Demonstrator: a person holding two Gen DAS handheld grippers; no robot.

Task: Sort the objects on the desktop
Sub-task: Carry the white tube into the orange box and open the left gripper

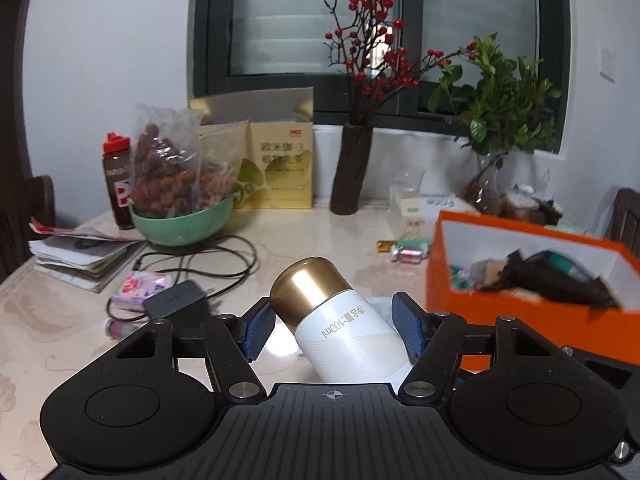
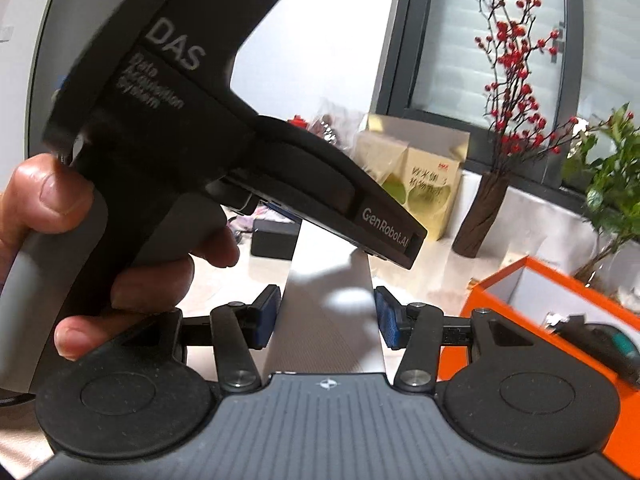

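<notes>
My left gripper [image 1: 332, 320] is shut on a white bottle [image 1: 352, 340] with a gold cap [image 1: 306, 294], which it holds tilted above the table. A person's hand [image 2: 44, 200] grips the left gripper's handle, seen at the upper left of the right wrist view. Just below it, my right gripper [image 2: 330, 312] is shut on a long white carton [image 2: 328, 320], its blue pads [image 2: 268, 312] pressed on both sides. An orange box [image 1: 500, 320] with a white inside stands at the right and holds dark items; the orange box [image 2: 500, 274] shows at the right in the right wrist view too.
A green bowl [image 1: 180, 228] with bags of nuts, a red-capped bottle [image 1: 116, 184] and a pile of papers [image 1: 80, 256] sit at the left. A black adapter [image 1: 176, 304] with its cable and a pink packet [image 1: 140, 288] lie close by. A brown vase [image 1: 352, 172], a yellow carton [image 1: 280, 164] and a plant [image 1: 504, 112] line the back.
</notes>
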